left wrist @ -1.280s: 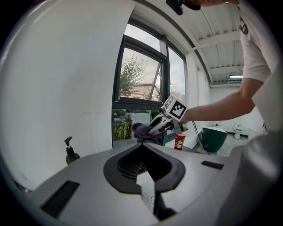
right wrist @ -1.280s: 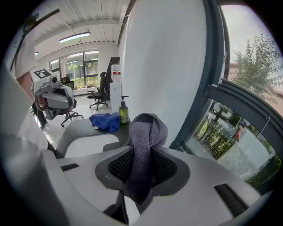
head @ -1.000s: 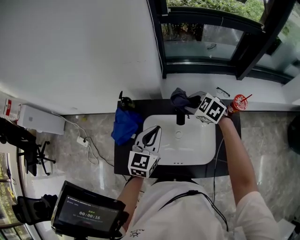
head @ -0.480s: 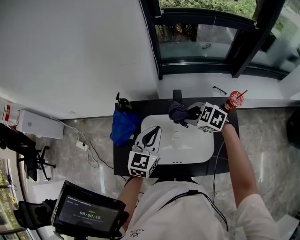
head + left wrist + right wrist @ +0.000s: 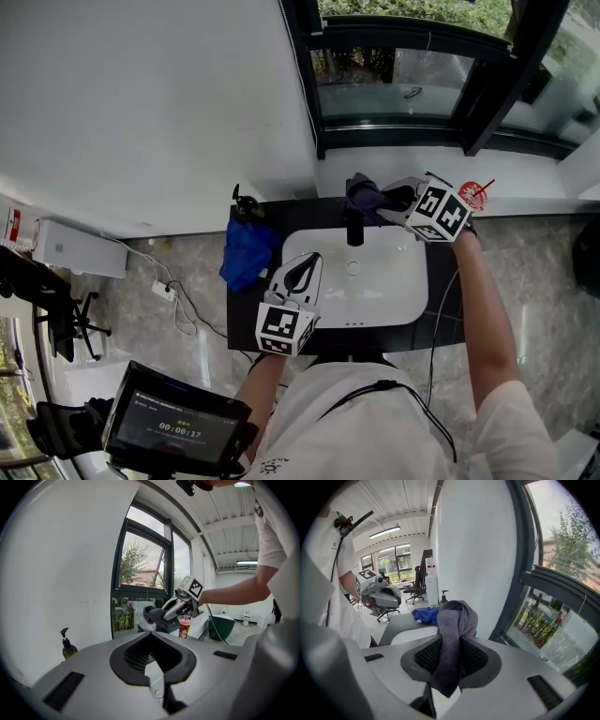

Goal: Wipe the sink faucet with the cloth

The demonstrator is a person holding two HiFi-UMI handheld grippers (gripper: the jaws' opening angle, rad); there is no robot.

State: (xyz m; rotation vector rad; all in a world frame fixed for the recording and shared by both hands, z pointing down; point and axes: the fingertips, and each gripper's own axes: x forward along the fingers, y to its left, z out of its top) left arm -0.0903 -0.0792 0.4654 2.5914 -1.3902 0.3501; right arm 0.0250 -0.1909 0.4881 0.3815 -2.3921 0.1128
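Right gripper (image 5: 386, 199), jaws clamped on the dark grey cloth (image 5: 364, 194), holds it at the black faucet (image 5: 354, 231) top, apparently touching; left gripper (image 5: 302, 269), jaws parted and empty, hovers over the white sink (image 5: 398, 286).

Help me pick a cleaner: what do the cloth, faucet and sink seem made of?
Cloth: grey terry-like fabric, nubbly pile. Faucet: dark, probably matte-coated metal; no shine. Sink: white, smooth, likely ceramic.

Crumpled blue fabric (image 5: 248, 251) lay on the dark desk (image 5: 240, 321), a soap bottle (image 5: 246, 202) just behind it. A red cup (image 5: 477, 194) stood at the right end.
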